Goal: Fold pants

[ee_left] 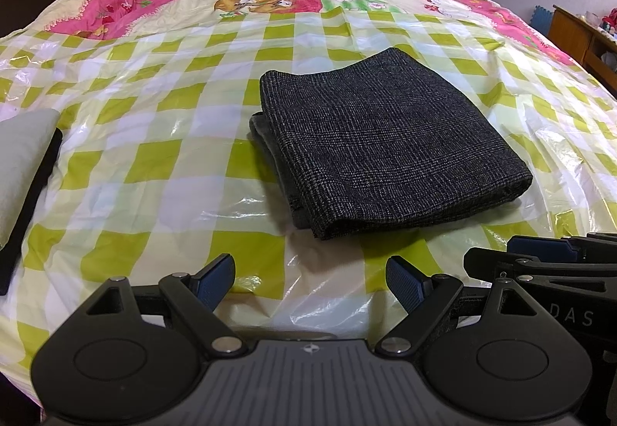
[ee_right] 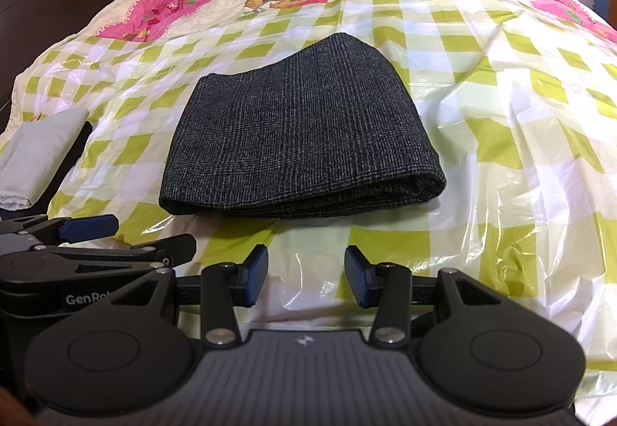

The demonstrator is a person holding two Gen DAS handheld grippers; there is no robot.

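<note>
Black two-finger left gripper (ee_left: 310, 281) and right gripper (ee_right: 306, 273): spread, gripping nothing, just short of dark grey checked woollen pants (ee_left: 385, 140), folded flat in layers.

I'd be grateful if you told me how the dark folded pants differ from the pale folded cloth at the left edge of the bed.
The dark folded pants are charcoal with a fine woven check; the pale folded cloth is plain light grey. The pants lie mid-bed, directly on the plastic sheet; the cloth sits at the bed's left edge, seemingly atop a black item. The pants show more surface than the cloth. Both are folded, and neither gripper touches them.
</note>
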